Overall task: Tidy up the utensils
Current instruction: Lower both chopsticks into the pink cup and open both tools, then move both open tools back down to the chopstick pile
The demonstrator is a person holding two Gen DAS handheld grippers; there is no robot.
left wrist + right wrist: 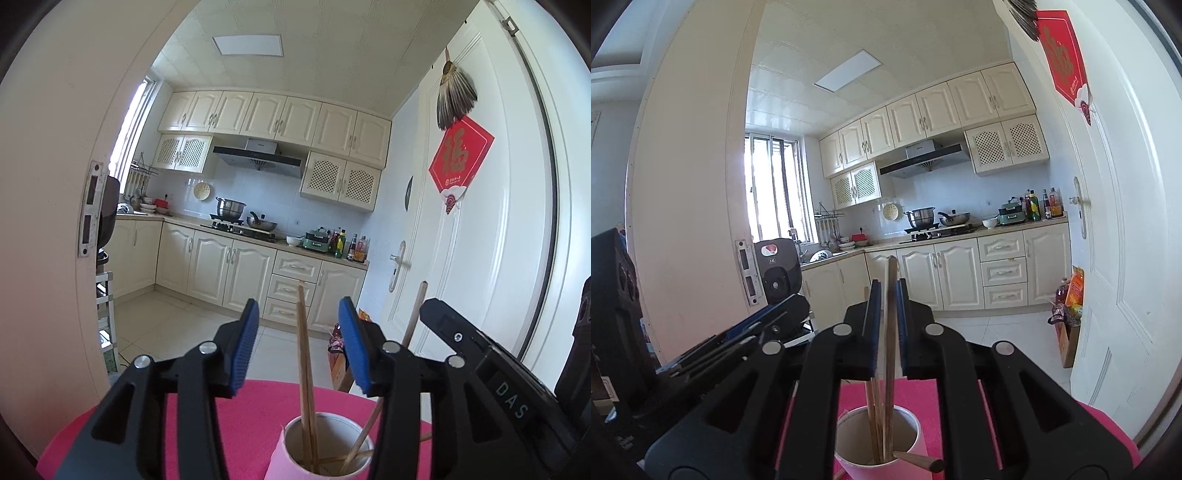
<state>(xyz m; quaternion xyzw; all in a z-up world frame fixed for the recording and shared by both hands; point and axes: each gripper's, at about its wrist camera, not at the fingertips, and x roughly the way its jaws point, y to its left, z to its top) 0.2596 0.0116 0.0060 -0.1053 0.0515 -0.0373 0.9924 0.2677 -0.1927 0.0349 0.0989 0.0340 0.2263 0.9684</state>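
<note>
Round desk (258, 406) under a bright pink cloth, set in a doorway facing a kitchen: cream cabinets (280, 114) across the upper wall, range hood (258, 157), steel pot (231, 206) and a pan on the hob, bottles (349, 243) at the counter's right end, pale tiled floor. White door (480, 221) at 3 o'clock with a red paper square (461, 158) and a feather fan (452, 96) above it. White paper cup (325, 446) stands upright on the cloth at 6 o'clock in both wrist views, mouth up. Left gripper (299, 343): blue-padded fingers (245, 343) stand apart, touching nothing; a pair of wooden chopsticks (304, 362) rises out of the cup in the gap between them, clear of both pads, long axis near vertical, tips toward 12 o'clock, lower ends in the cup. Further sticks lie slanted in the cup, leaning toward 2 o'clock. Right gripper (886, 325): fingers together, clamped on a flat wooden chopstick (890, 295) that runs up between the pads; its top end shows past the fingertips at 12 o'clock, its lower end goes down into the cup (879, 439), axis near vertical. One dark-tipped stick (919, 459) lies across the cup's rim at 5 o'clock, pointing right. The left gripper's body shows at 9 o'clock in the right wrist view, just beside the right one.
</note>
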